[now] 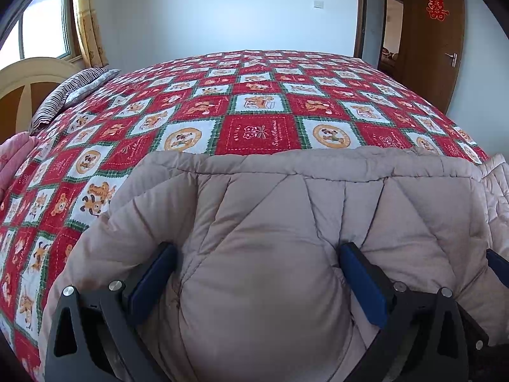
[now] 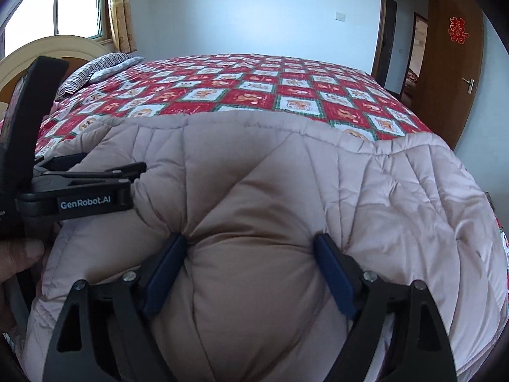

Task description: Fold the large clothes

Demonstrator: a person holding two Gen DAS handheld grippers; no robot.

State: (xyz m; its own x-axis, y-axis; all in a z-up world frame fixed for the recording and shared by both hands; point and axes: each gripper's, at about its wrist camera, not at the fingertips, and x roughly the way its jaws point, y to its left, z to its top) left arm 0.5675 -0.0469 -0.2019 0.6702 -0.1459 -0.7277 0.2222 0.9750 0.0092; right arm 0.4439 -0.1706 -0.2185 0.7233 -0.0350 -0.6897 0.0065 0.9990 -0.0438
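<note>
Coat (image 1: 270,238), beige quilted, lies bunched on near edge of bed (image 1: 254,102), over red/white checked quilt (image 1: 261,133) w/ cartoon prints. Far hem of coat runs straight across quilt, approx parallel to bed edge.

L gripper (image 1: 257,254): jaws spread wide, blue pads (image 1: 152,280) pressed into coat w/ a thick puffed fold bulging between them. Pads touch fabric both sides; grip looks loose, not clamped tight.

R gripper (image 2: 251,254): same config, jaws apart, blue pads (image 2: 334,273) dug into a padded bulge of coat, creases radiating from L pad contact pt.

In R wrist view, L gripper (image 2: 136,172) seen side-on at left, branded "GenRobot.AI", tips against coat edge. Person's hand (image 2: 19,258) visible low left, below that unit.

Surroundings: striped pillow (image 1: 73,92) at far left by headboard (image 1: 28,79); pink cloth (image 1: 12,156) at left bed edge; window (image 1: 41,25) w/ yellow curtain (image 1: 89,22); brown door (image 1: 435,38) open at right, red paper ornament (image 1: 437,8) on it; switch (image 1: 318,3) on white wall.
</note>
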